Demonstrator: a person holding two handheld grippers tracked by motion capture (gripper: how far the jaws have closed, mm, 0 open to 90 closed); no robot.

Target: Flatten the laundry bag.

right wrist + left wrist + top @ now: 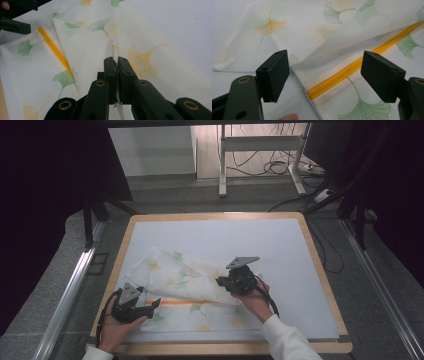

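Zipper end sits dead ahead of our wide left jaws.
We've got the right gripper (117, 60) pinching the mesh bag (172, 275); left gripper (325, 75) is nearer the yellow zipper (352, 66).

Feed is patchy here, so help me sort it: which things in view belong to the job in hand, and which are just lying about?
In the job:
- ginkgo-print mesh bag with yellow zipper
- right gripper, shut on a pinch of the bag
- left gripper, open at the zipper's end

Lying about:
- white mat
- wooden table
- cables on the floor
- metal desk frame
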